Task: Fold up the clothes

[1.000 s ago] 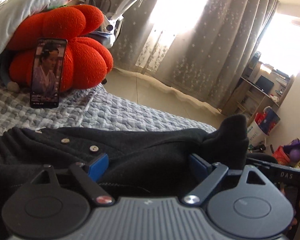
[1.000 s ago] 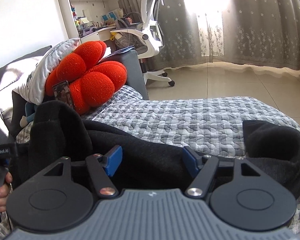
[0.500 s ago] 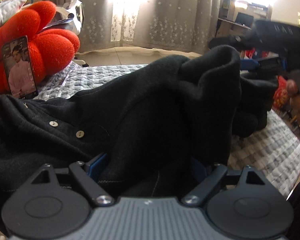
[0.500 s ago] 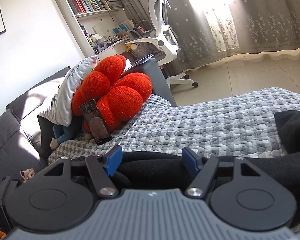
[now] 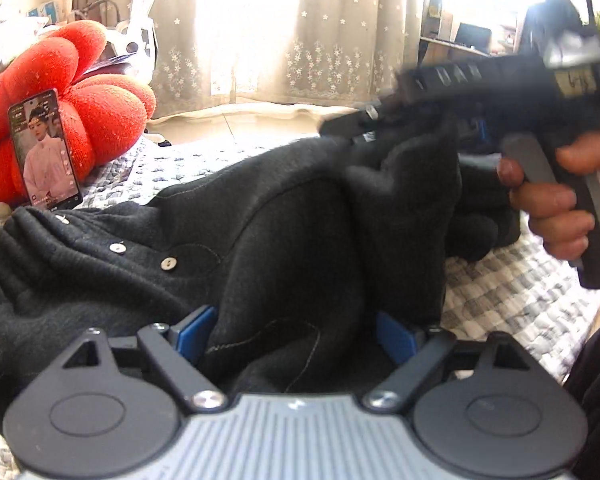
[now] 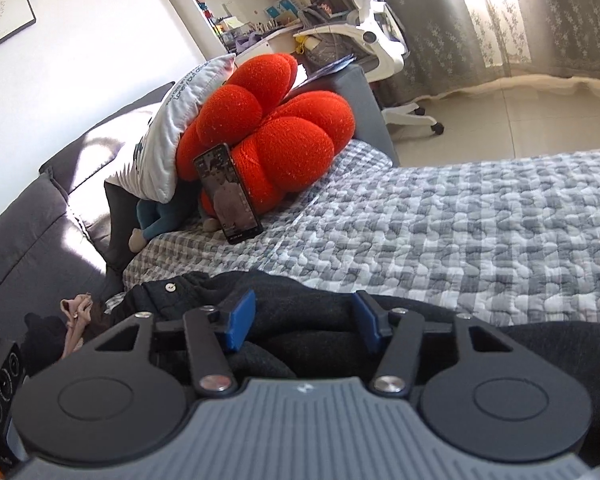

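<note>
A black buttoned garment (image 5: 284, 240) lies bunched on the grey checked quilt (image 5: 512, 292). My left gripper (image 5: 296, 334) is open, its blue pads (image 5: 196, 330) wide apart with a hump of the cloth between them. In the left wrist view a hand holds my right gripper (image 5: 416, 136) at the upper right, blurred, with a peak of the cloth drawn up to its fingers. In the right wrist view my right gripper (image 6: 304, 320) has dark folds of the garment (image 6: 312, 340) pressed between its pads.
A red pumpkin cushion (image 6: 276, 136) with a phone (image 6: 228, 196) leaning on it sits at the sofa's far end, beside a white pillow (image 6: 172, 128). Bare quilt (image 6: 480, 232) spreads to the right. A white office chair (image 6: 376, 40) and curtains stand beyond.
The right gripper has swung in close over the garment, pulling a fold up and toward the left gripper. Its pads stand narrower than a second ago. The left pads kept their width.
</note>
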`<action>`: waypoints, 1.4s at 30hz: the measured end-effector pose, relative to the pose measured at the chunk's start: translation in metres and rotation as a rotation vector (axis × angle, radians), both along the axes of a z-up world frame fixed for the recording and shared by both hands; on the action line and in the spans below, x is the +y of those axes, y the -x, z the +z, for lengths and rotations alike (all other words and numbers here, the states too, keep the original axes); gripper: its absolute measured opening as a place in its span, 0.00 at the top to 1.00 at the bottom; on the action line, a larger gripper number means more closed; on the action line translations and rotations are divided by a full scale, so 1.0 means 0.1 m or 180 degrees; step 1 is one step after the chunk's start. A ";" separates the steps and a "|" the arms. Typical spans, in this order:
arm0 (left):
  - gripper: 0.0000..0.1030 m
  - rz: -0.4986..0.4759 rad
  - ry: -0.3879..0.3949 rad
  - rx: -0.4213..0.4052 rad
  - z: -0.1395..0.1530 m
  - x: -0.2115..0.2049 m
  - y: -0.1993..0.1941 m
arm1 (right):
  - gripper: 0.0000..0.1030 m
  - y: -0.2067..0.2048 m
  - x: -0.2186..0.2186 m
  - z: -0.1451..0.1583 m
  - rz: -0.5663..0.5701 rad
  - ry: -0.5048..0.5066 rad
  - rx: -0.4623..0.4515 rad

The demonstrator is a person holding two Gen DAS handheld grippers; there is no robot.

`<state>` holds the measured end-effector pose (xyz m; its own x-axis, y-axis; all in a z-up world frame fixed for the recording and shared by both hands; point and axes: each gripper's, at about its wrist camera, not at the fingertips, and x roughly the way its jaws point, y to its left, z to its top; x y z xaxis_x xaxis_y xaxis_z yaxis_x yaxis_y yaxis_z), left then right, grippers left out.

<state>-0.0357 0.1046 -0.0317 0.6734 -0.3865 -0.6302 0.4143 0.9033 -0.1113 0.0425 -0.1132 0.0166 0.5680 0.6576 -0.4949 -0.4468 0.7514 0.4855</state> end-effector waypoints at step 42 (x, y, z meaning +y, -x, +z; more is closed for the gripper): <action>0.16 0.1390 0.0163 0.0738 0.13 0.94 -0.74 | 0.46 0.35 -0.11 0.09 0.0682 0.0396 0.0134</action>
<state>0.0388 0.1990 -0.0183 0.6236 -0.1339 -0.7702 -0.0425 0.9779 -0.2045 0.0079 -0.1241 0.0254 0.3993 0.6932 -0.6000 -0.5837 0.6969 0.4167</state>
